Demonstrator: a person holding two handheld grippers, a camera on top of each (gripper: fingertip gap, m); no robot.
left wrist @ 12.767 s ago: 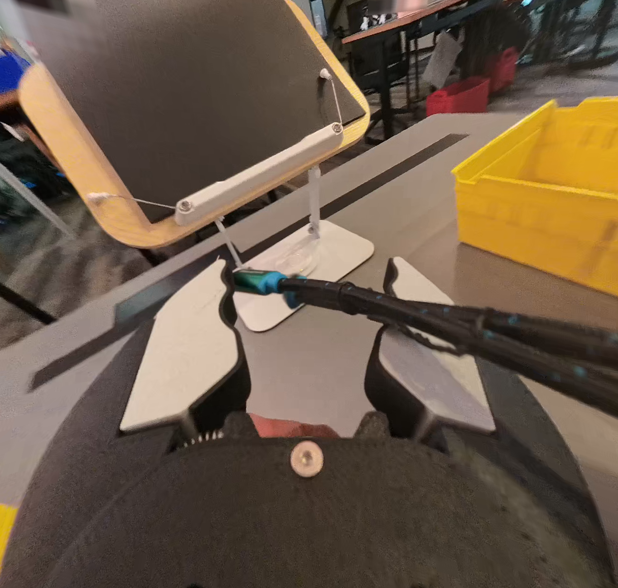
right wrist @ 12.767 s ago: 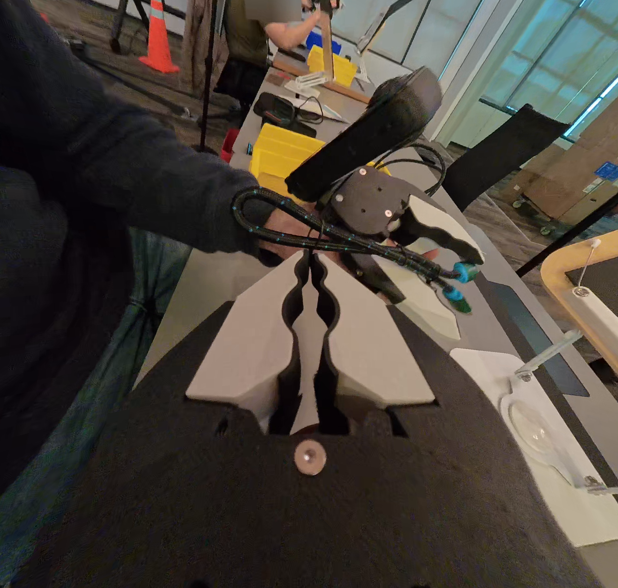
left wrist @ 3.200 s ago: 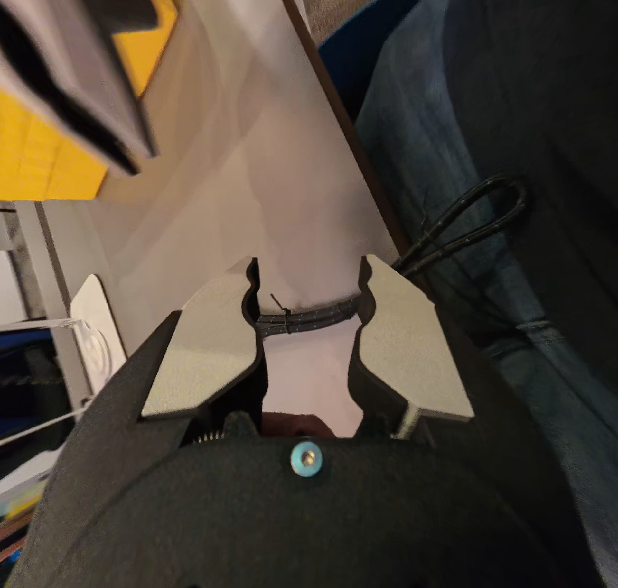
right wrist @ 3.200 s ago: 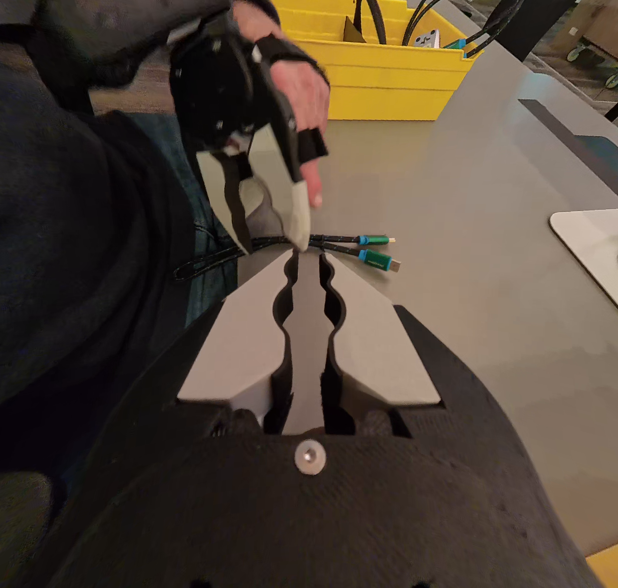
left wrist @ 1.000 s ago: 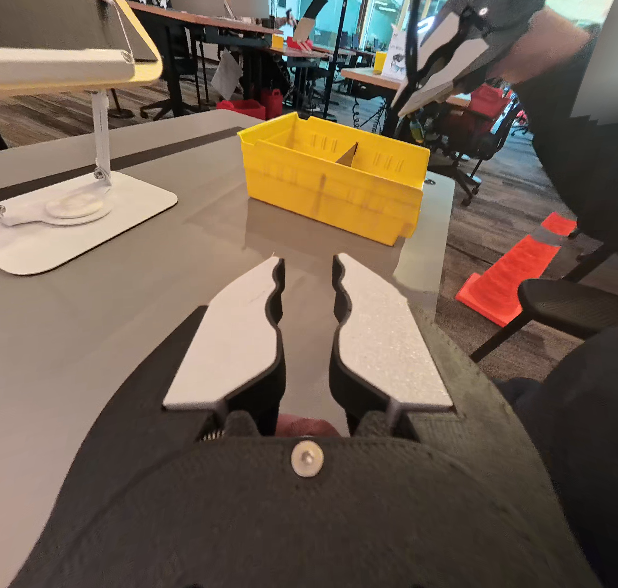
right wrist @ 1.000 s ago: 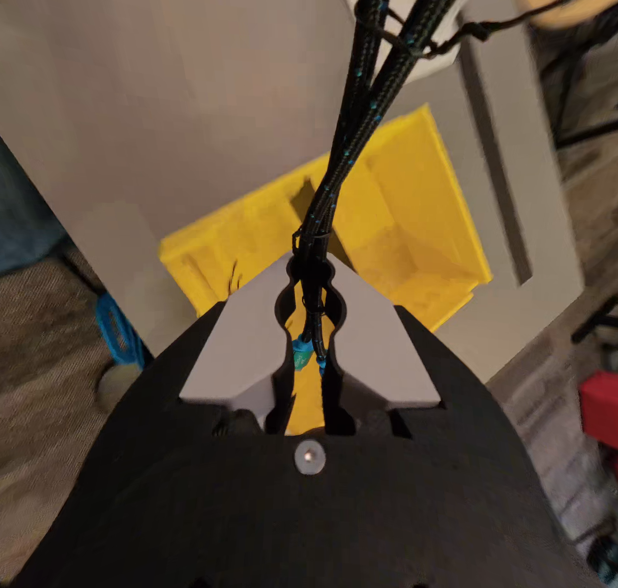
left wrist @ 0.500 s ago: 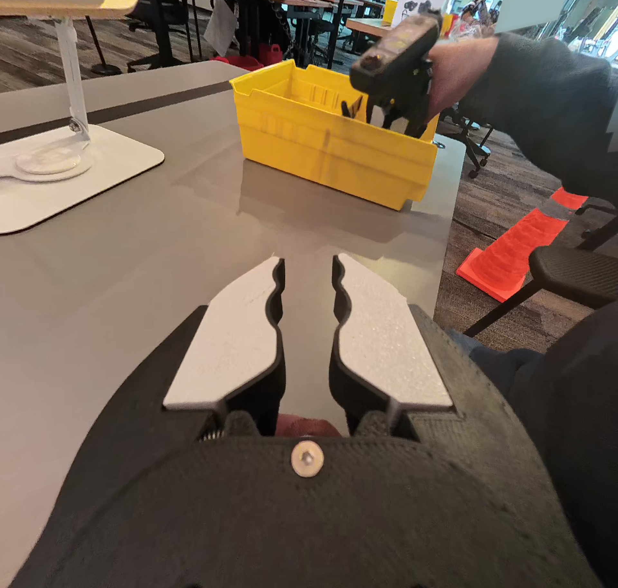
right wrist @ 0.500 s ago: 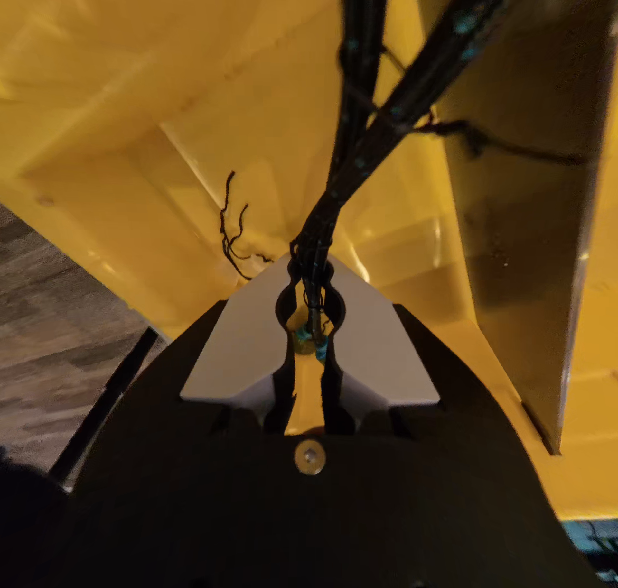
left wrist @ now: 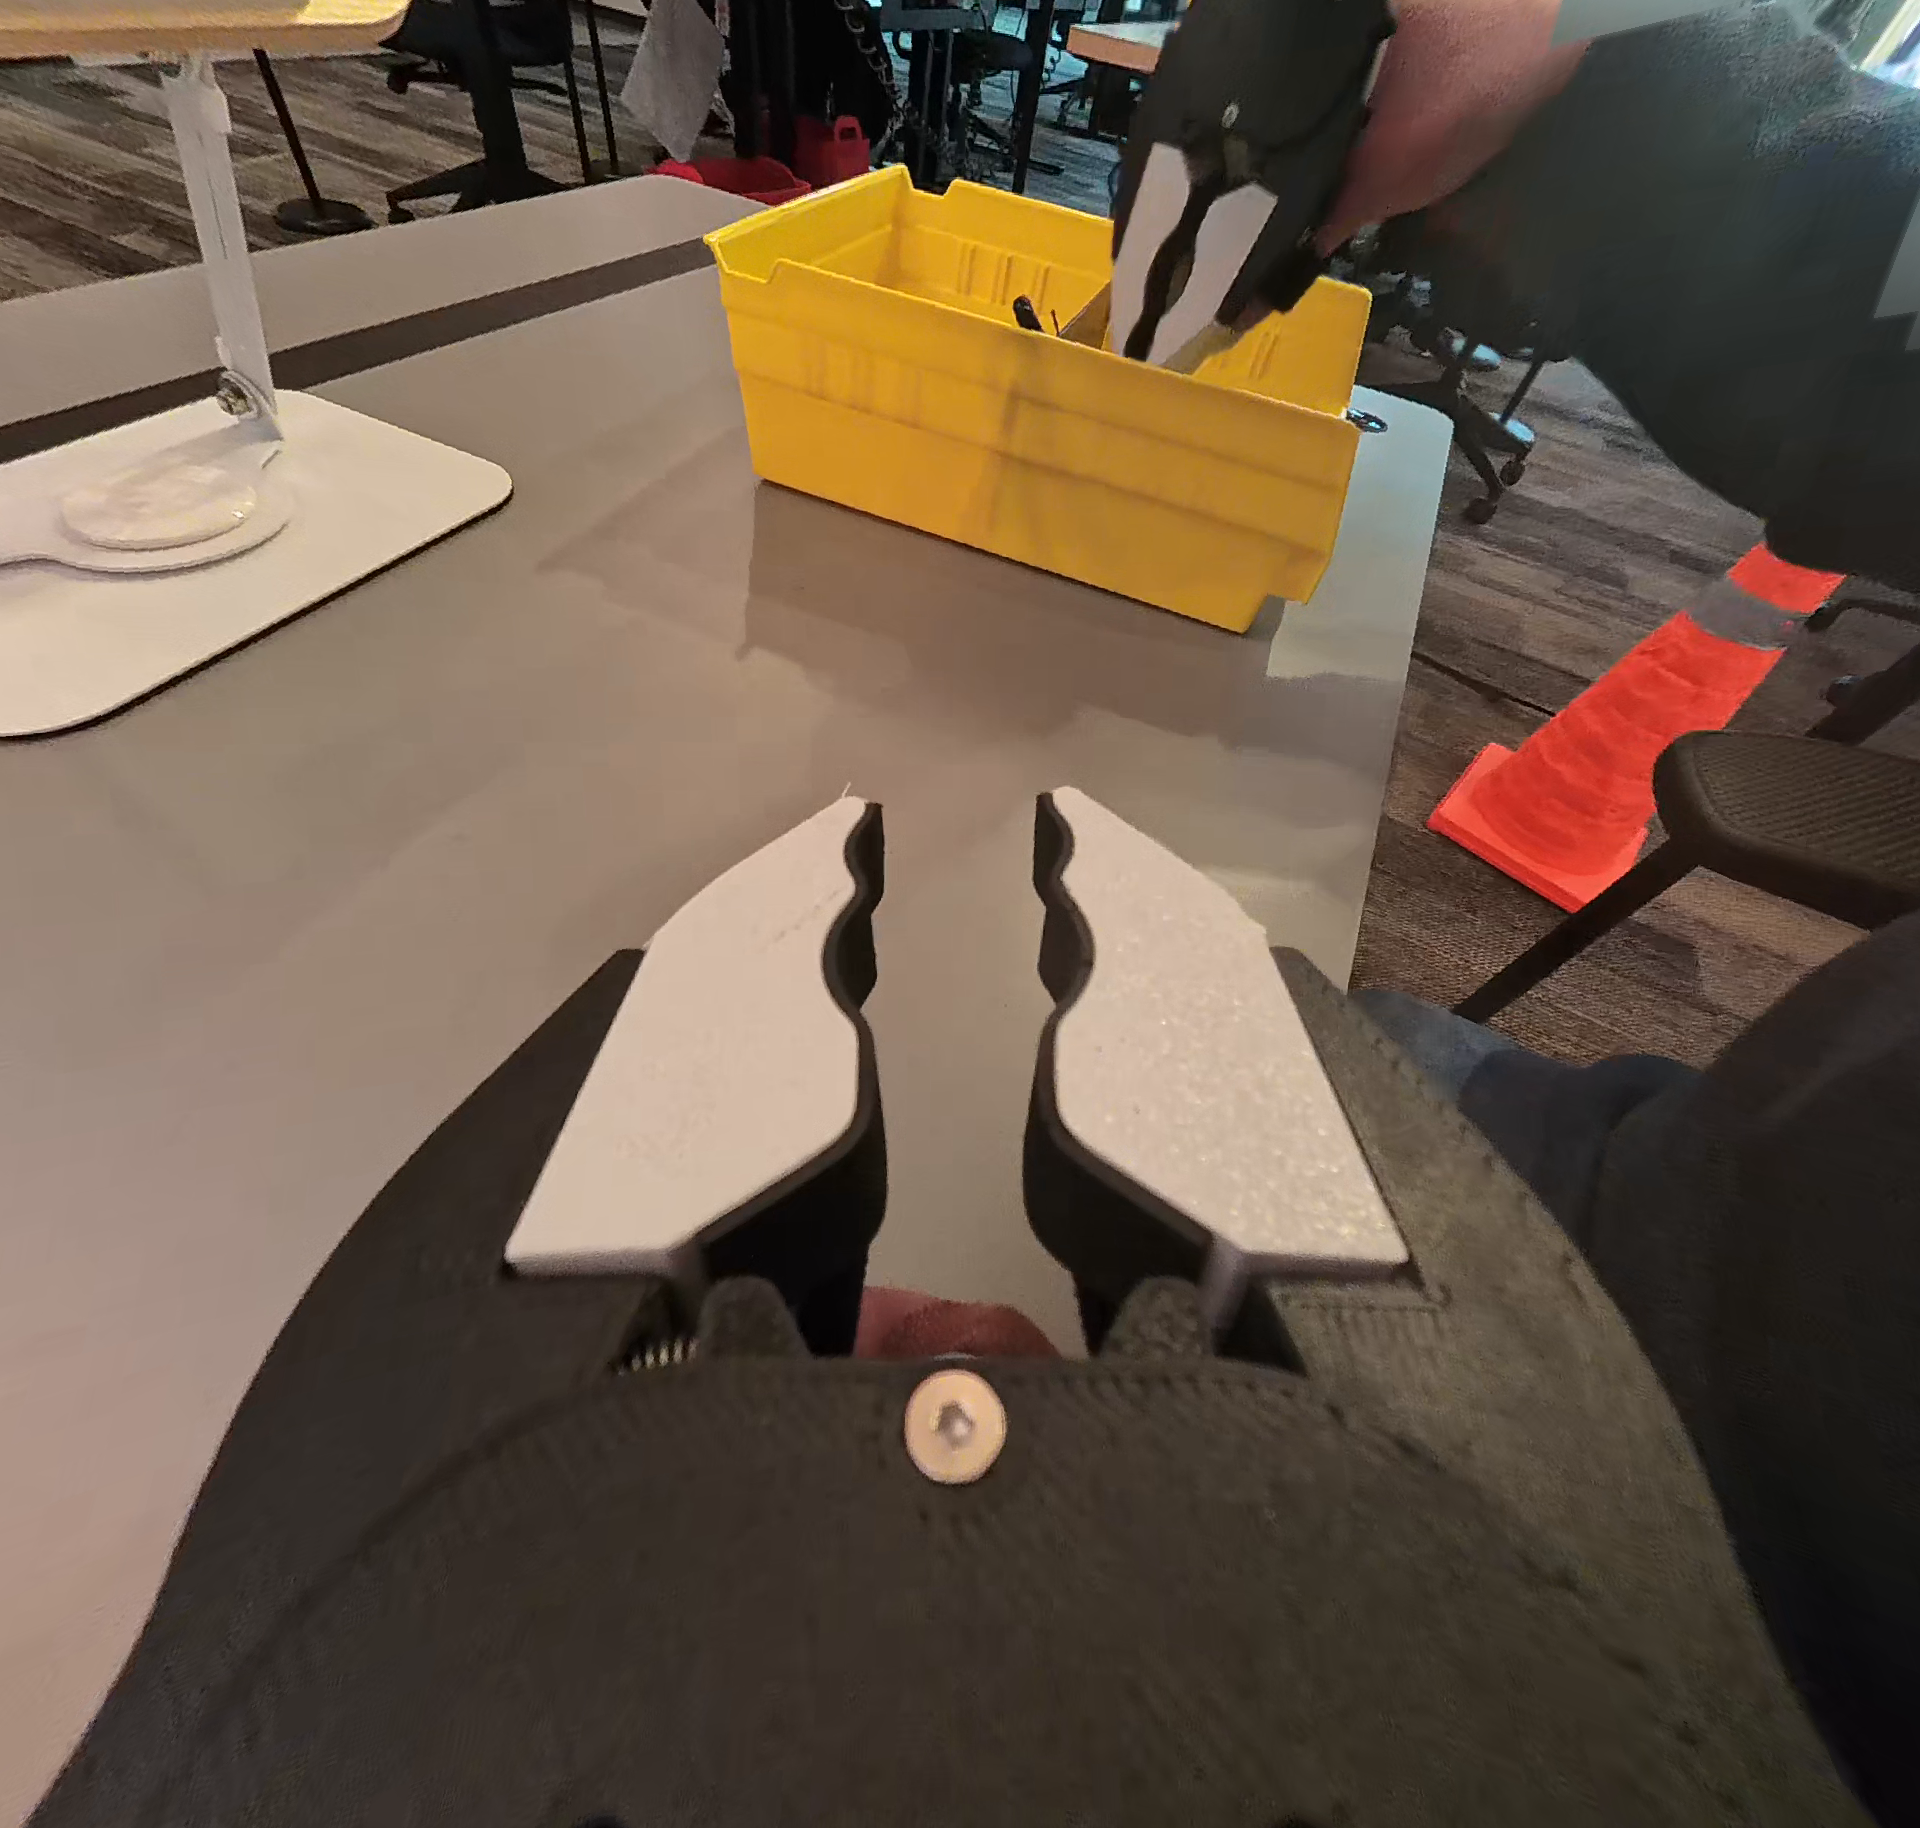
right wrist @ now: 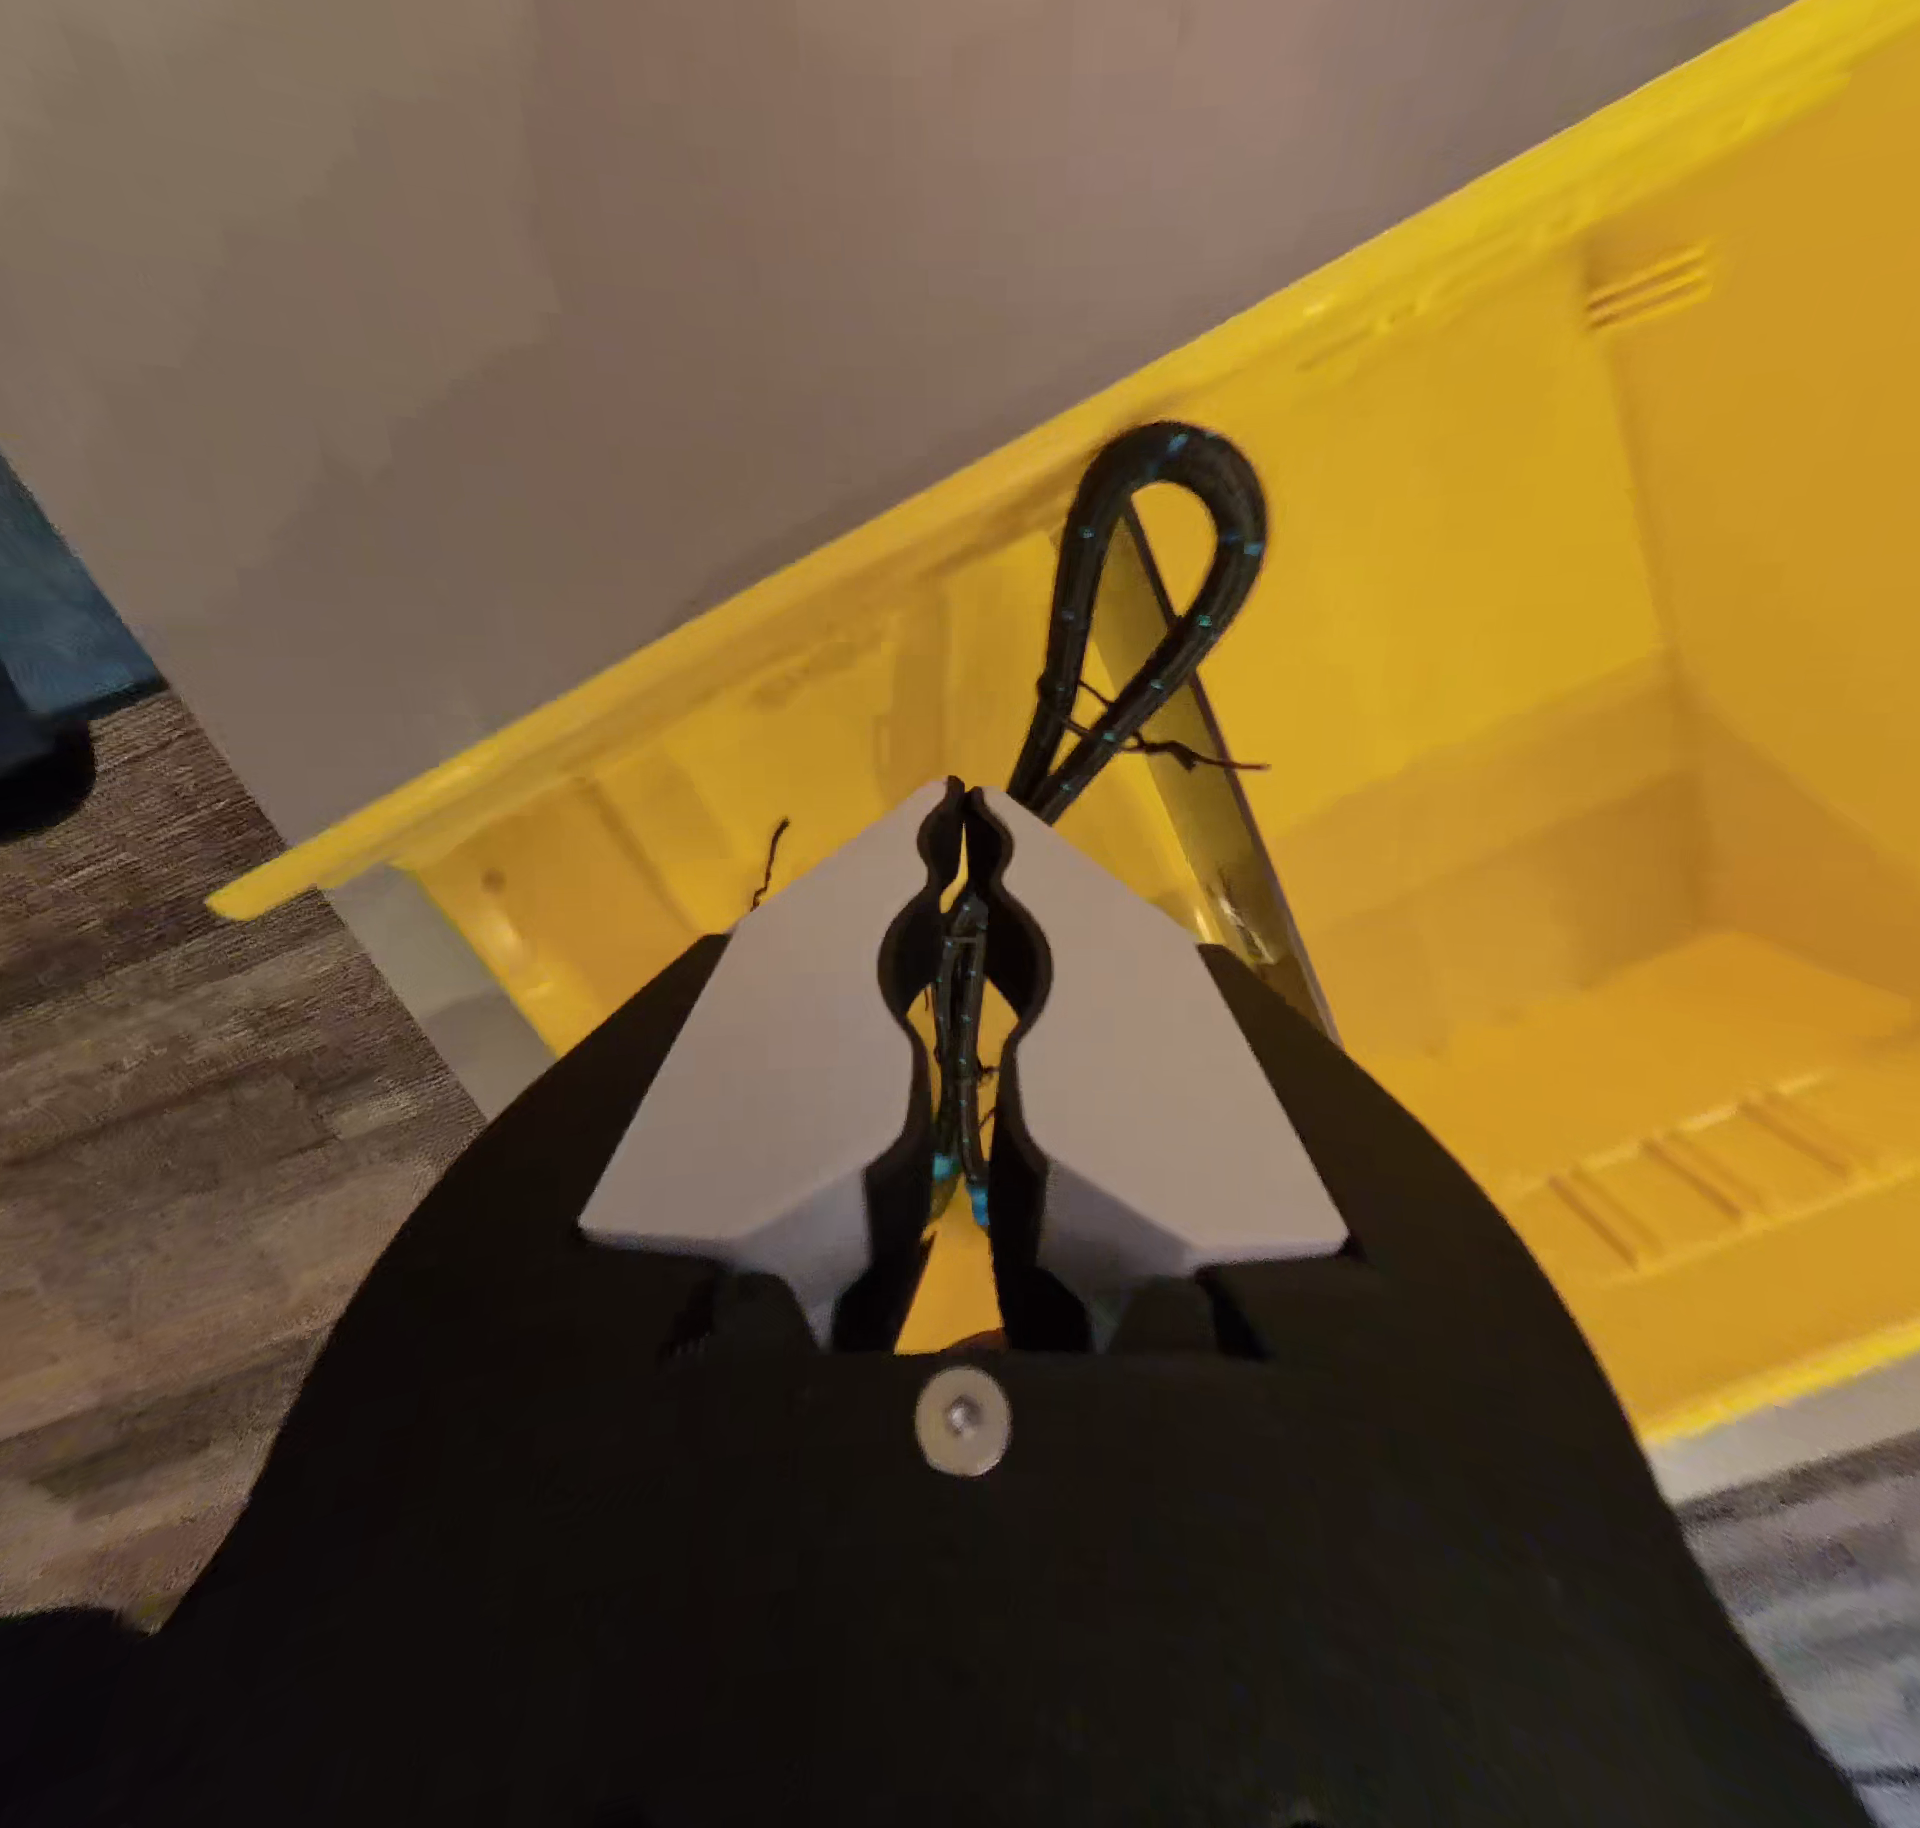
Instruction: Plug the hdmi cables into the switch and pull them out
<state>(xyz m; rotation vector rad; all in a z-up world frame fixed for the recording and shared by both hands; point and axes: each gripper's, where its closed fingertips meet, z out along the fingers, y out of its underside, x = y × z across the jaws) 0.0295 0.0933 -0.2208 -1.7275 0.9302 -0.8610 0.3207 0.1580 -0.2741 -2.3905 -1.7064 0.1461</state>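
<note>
Here, at lower centre, the right gripper [right wrist: 964, 799] has its tips together over the black braided HDMI cable [right wrist: 1148, 625] looped into the yellow plastic bin [right wrist: 1507, 739]; whether it grips is unclear. The left gripper [left wrist: 954, 812], parted and empty, hovers over the grey table [left wrist: 416, 739].

— Where does the bin [left wrist: 1039, 448] sit?
— On the table [left wrist: 416, 843], toward its far right corner, ahead of the left gripper [left wrist: 956, 822]. The stand base [left wrist: 312, 531] lies on the table well to the left of the bin.
— And the right gripper [left wrist: 1184, 324]?
— Above the bin, tips dipping inside it. The cable [right wrist: 1153, 615] lies in the bin, its loop resting against the near wall beside the divider [right wrist: 1226, 822].
— Off the table?
— A cone [left wrist: 1621, 739] lies on the floor to the right, with a chair [left wrist: 1808, 833] just in front of it.
</note>
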